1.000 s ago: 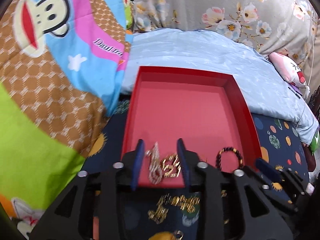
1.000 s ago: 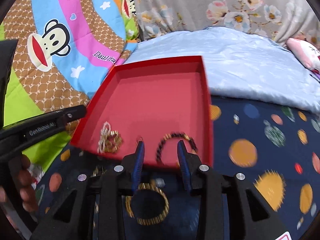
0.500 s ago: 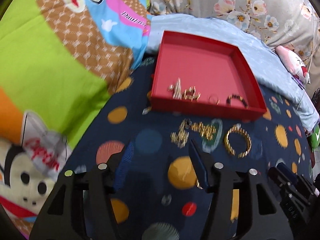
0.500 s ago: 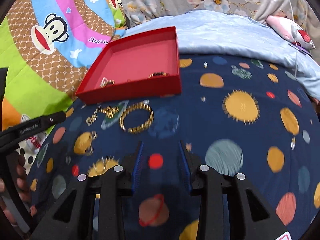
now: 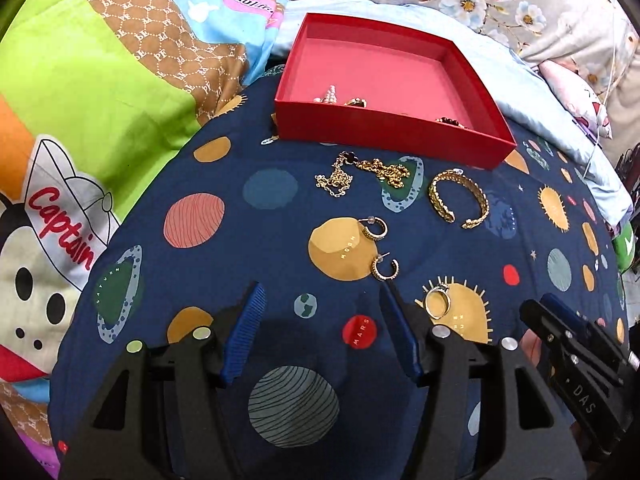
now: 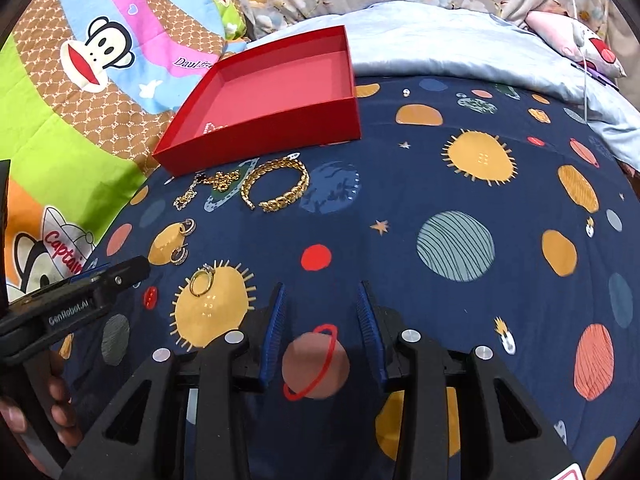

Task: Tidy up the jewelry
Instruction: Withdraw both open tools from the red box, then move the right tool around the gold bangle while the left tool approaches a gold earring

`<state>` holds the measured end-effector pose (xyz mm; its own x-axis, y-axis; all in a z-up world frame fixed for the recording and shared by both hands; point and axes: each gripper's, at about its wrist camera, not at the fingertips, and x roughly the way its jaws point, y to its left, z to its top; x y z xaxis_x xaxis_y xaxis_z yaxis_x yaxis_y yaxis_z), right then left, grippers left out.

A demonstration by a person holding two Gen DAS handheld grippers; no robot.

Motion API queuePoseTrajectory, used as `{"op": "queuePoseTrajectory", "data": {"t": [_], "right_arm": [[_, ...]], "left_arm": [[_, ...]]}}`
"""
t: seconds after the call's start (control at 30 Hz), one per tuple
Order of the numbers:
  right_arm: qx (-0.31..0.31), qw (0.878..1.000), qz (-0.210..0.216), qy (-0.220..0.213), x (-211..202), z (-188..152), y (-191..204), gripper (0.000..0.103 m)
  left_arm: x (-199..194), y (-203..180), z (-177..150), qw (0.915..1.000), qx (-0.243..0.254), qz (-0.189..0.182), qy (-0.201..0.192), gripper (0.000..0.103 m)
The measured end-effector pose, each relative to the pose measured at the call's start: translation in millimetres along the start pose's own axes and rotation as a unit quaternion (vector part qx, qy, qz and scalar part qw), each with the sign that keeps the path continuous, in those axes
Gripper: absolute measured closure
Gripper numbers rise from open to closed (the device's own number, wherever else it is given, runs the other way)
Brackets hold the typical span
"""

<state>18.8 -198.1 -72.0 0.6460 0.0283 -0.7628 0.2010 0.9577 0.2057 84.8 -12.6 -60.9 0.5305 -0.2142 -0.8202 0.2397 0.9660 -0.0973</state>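
A red tray (image 5: 384,132) sits at the far side of the navy planet cloth and holds a pearl piece (image 5: 329,95), a gold piece and a dark bead bracelet (image 5: 450,121). In front of it on the cloth lie a gold chain necklace (image 5: 362,172), a gold cuff bracelet (image 5: 458,199), two gold hoop earrings (image 5: 376,229) and a ring (image 5: 437,303). My left gripper (image 5: 322,296) is open and empty, just short of the earrings. My right gripper (image 6: 322,294) is open and empty, right of the ring (image 6: 201,281); the tray (image 6: 260,148) and cuff (image 6: 276,189) lie beyond.
The navy cloth (image 6: 440,200) covers a mound on a bed. A cartoon-print blanket (image 5: 100,80) lies to the left, a pale blue sheet (image 6: 460,44) and floral pillows behind. The other gripper shows at each view's edge.
Both grippers have pulled back from the tray toward the near side of the cloth, empty. The loose jewelry on the cloth has come into view.
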Motion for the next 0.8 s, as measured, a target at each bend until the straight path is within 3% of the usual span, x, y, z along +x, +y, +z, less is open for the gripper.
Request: {"op": "queuePoseTrajectory", "data": {"t": [0.33, 0.8], "right_arm": [[-0.026, 1.0, 0.009, -0.009, 35, 39, 23, 0.044], [-0.05, 0.999, -0.012, 0.004, 75, 69, 49, 0.04]], "left_arm": [[2, 21, 9, 0.9995, -0.02, 0.02, -0.01, 0.041], [13, 38, 21, 0.999, -0.037, 0.022, -0.014, 0.04]]}}
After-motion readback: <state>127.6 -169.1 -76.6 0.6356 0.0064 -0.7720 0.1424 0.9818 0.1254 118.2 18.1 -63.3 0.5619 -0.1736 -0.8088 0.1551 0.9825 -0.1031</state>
